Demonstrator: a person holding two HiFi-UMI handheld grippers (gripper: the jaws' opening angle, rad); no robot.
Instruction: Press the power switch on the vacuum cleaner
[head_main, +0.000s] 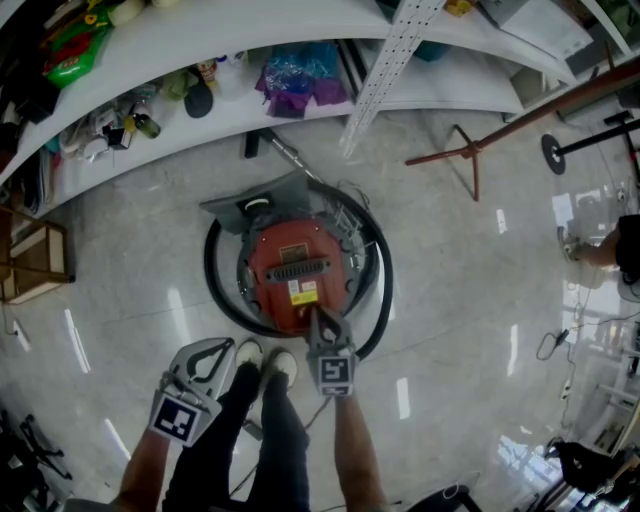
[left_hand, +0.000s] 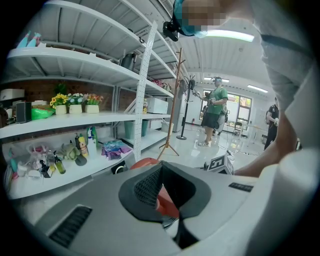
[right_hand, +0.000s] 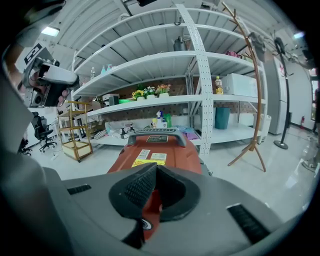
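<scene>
Glossy pale floor (head_main: 470, 300) ran out from the front edge of the lowest shelf (head_main: 250, 110), the nearest thing to a counter. The red vacuum cleaner (head_main: 295, 255) sat on that floor just out from the middle of this edge, ringed by its black hose (head_main: 382, 290).

The step in hand looked like the reach for the switch itself. The right gripper (head_main: 320, 318) pointed down at the near end of the vacuum body, the end farthest from the shelf edge. Its jaws were closed tip to tip with nothing between them. In the right gripper view the closed tips (right_hand: 156, 167) sat over the red shell, below the yellow label (right_hand: 149, 160) and the grey carry handle (right_hand: 156, 134). A small round dark part (right_hand: 145, 223) showed low between the jaws; it may have been the power switch, but that was not certain. Whether the tips already touched the shell could not be told.

The left gripper (head_main: 222, 347) hung back beside the person's shoes (head_main: 265, 360), well off the shelf edge. Its jaws were also closed and empty, touching nothing.

The next move likely called for a short, firm push with the closed right tips straight down on the switch, kept centred so they would not slide off the curved shell
</scene>
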